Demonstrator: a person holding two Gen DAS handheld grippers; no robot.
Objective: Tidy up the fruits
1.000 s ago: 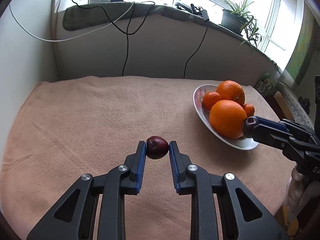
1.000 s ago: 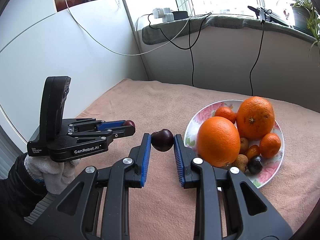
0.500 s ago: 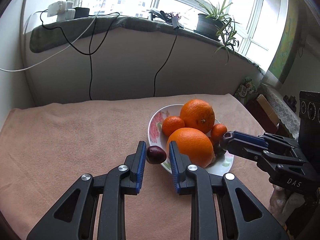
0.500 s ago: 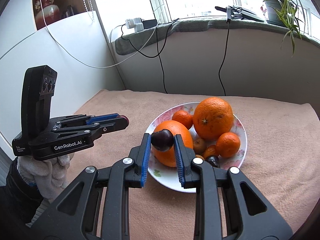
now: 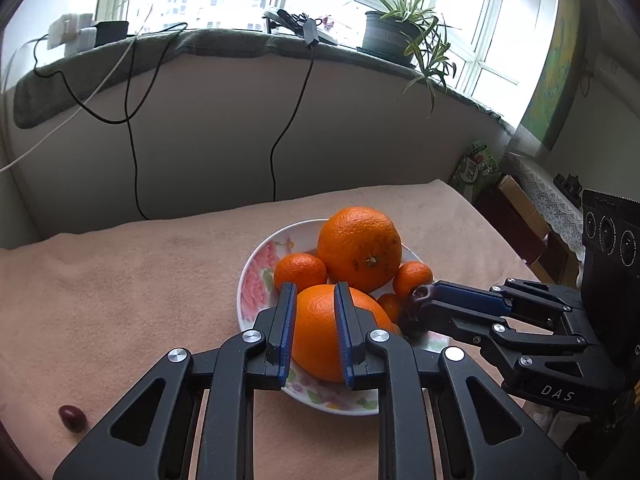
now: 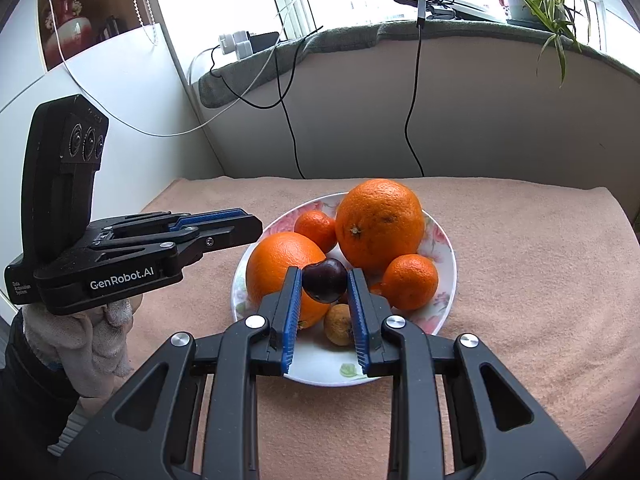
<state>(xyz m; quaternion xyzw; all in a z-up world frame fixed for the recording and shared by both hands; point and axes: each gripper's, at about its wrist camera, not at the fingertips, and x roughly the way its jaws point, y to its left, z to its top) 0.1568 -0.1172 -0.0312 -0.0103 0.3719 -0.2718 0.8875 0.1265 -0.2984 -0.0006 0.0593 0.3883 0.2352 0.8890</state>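
I hold a dark cherry [image 6: 324, 280] clenched in the right tongs [image 6: 324, 285], poised at frame centre above the floral plate [image 6: 444, 256], between the two large oranges [image 6: 380, 224]. The left tongs [image 5: 315, 300] are released and carry nothing, hovering over the plate's near edge. A second cherry [image 5: 72, 418] lies on the pink cloth at lower left of the left wrist view. Step in hand: placing. Next, I judge: lower into the gap, then release.
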